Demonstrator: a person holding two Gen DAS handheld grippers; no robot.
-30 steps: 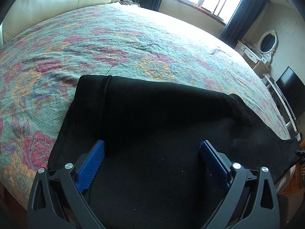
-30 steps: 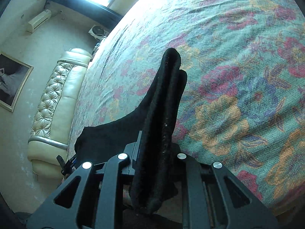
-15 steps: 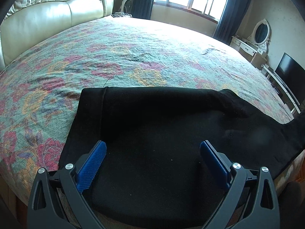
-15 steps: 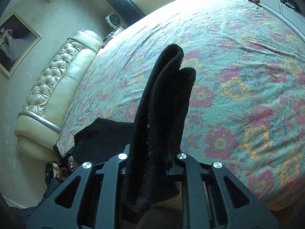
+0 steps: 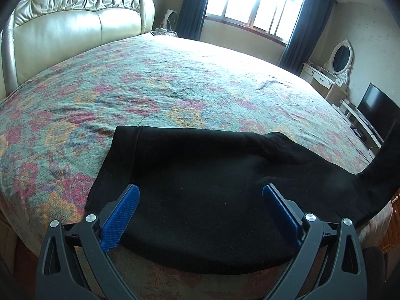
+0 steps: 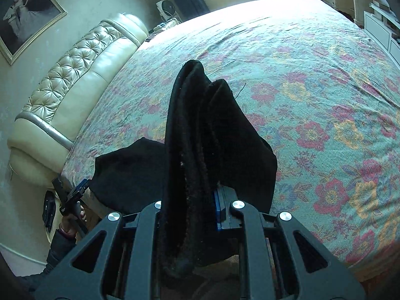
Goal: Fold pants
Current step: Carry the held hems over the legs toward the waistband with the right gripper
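A: Where do the black pants [image 5: 200, 187] lie?

B: They are spread along the near edge of the bed [image 5: 175, 87], on its floral cover. In the left wrist view the cloth fills the lower middle, with one end lying flat at the left and the other end rising off the bed at the far right of the frame.

A: And the left claw [image 5: 200, 211]?

B: It is released. Its two blue pads [image 5: 120, 218] stand wide apart above the flat part of the pants, and nothing is pinched between them. Whether the tips touch the cloth cannot be told. The right wrist view shows this same claw [image 6: 75, 195] small at the lower left, beside the edge of the bed, held by a hand [image 6: 72, 221] in a dark sleeve.

A: The right claw [image 6: 190, 207]?

B: It is clenched on the pants [image 6: 195, 150]. A thick bunch of black cloth stands between its arms and rises past them towards the top of the frame, folded in layers. A strip of blue pad [image 6: 218, 210] shows just right of the bunch. More cloth trails down and left to the flat part on the bed.

A: What is beyond the bed [image 6: 312, 87]?

B: A cream tufted headboard [image 5: 75, 20] and a window [image 5: 257, 0] with dark curtains.
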